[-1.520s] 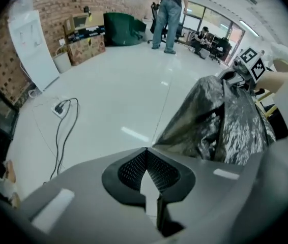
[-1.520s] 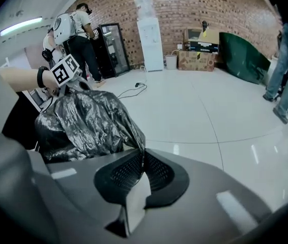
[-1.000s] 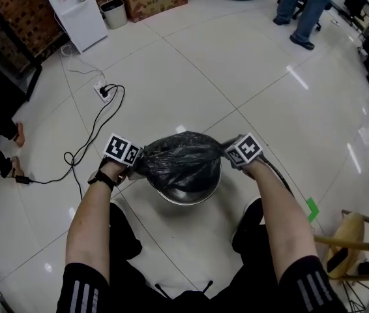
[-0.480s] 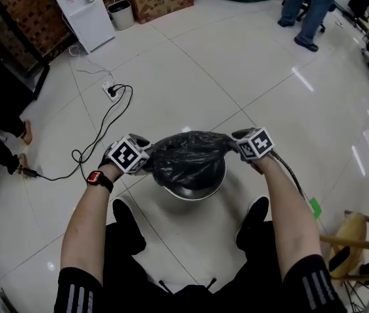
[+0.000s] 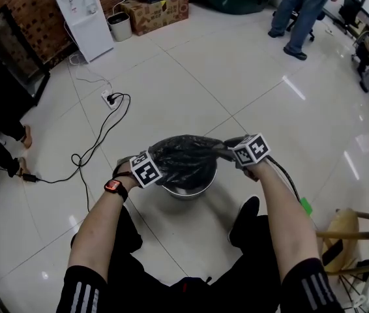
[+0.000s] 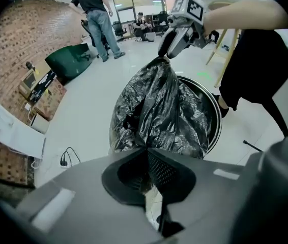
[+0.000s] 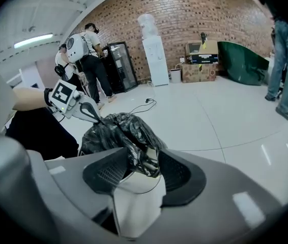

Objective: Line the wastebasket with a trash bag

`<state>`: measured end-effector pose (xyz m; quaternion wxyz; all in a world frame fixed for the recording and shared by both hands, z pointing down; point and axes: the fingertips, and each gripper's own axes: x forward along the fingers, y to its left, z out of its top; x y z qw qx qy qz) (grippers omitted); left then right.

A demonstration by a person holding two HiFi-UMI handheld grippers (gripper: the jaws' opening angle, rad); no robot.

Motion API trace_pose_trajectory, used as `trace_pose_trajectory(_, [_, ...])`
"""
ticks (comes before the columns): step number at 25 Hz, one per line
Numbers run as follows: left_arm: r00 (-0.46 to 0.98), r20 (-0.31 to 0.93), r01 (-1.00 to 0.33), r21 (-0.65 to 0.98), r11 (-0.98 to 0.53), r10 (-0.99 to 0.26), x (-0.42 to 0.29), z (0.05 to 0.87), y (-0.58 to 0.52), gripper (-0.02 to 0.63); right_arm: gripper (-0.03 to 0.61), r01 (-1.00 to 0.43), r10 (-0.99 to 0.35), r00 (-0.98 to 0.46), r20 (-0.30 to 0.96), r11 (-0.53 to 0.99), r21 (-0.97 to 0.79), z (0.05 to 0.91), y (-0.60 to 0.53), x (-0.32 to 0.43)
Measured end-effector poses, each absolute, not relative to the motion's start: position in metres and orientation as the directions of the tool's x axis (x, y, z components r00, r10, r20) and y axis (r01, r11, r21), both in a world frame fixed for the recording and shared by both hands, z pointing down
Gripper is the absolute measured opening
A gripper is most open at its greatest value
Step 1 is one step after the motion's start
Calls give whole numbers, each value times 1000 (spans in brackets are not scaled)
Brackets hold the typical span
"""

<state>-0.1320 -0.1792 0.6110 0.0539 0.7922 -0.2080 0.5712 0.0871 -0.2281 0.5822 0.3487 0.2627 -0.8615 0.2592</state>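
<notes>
A black trash bag is draped over a round silver wastebasket on the floor between my feet. My left gripper is at the near left rim, shut on the bag's edge. My right gripper holds the opposite edge at the right rim. Its jaws are opening, with a wad of the bag between them touching both sides. In the left gripper view the bag rises in a peak to the right gripper, above the wastebasket's rim. The left gripper pinches the far corner in the right gripper view.
A power strip with a black cable lies on the tiles at the left. A water dispenser, a small bin and a cardboard box stand along the brick wall. A person stands far right; a wooden stool is near right.
The left gripper has rolled and shifted along the rim toward me. Both grippers have lifted the bag's edges a little above the wastebasket.
</notes>
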Motion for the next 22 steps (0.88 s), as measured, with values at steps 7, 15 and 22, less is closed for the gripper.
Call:
trace_pose_trajectory(7, [302, 896, -345, -215, -914, -325, -108, 579, -159, 6, 212, -544, -316, -656, 685, 827, -139, 504, -193, 58])
trace_pose_trajectory(15, [410, 852, -225, -251, -942, -325, -70, 544, -103, 4, 212, -404, -270, -611, 744, 915, 0, 519, -131, 47])
trace_pose_trajectory(22, [479, 840, -100, -238, -966, -257, -38, 547, -53, 3, 212, -257, -336, -465, 819, 937, 238, 561, -129, 48])
